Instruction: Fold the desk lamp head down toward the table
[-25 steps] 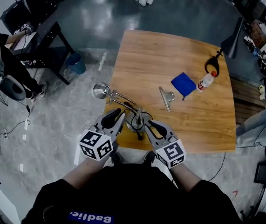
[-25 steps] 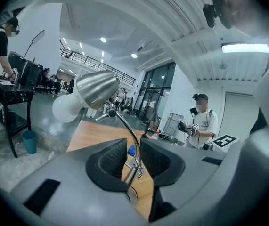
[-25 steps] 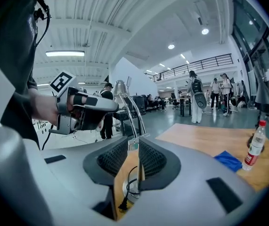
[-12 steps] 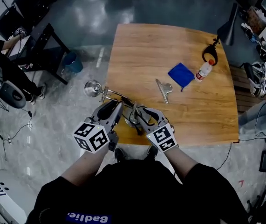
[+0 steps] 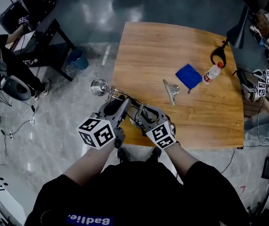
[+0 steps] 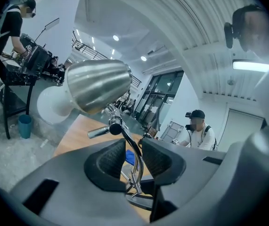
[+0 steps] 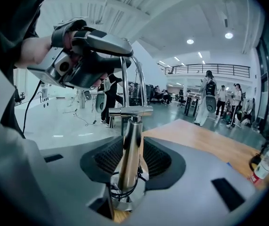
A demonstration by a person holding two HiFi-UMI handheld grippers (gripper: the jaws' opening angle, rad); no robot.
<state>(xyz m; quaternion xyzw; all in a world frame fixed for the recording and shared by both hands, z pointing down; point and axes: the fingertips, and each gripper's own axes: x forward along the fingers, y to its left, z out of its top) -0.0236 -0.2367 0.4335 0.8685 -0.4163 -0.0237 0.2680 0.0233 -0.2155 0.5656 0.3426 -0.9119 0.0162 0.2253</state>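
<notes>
A chrome desk lamp stands at the wooden table's [image 5: 181, 41] near left corner. Its head [image 5: 98, 86] hangs out past the table's left edge, on thin arm rods [image 5: 118, 96]. My left gripper [image 5: 120, 106] is open around the arm. In the left gripper view the rod [image 6: 127, 142] runs between the pads with a gap on its left, below the silver head [image 6: 96, 85]. My right gripper [image 5: 143, 113] is open at the lamp's foot. The tapered stem [image 7: 130, 145] rises between its pads from the round base [image 7: 125, 197]. The left gripper [image 7: 92, 55] appears above it.
A blue cloth [image 5: 189, 76], a metal clip [image 5: 170, 89] and a small bottle [image 5: 211, 73] lie mid-table and to the right. A black lamp [image 5: 238, 29] stands at the far right corner. Another person's hands with grippers [image 5: 259, 86] are at the right edge.
My right gripper has moved in and down from the right of the lamp's base, so that its jaws straddle the stem. My left gripper has stayed on the arm, slightly rolled.
</notes>
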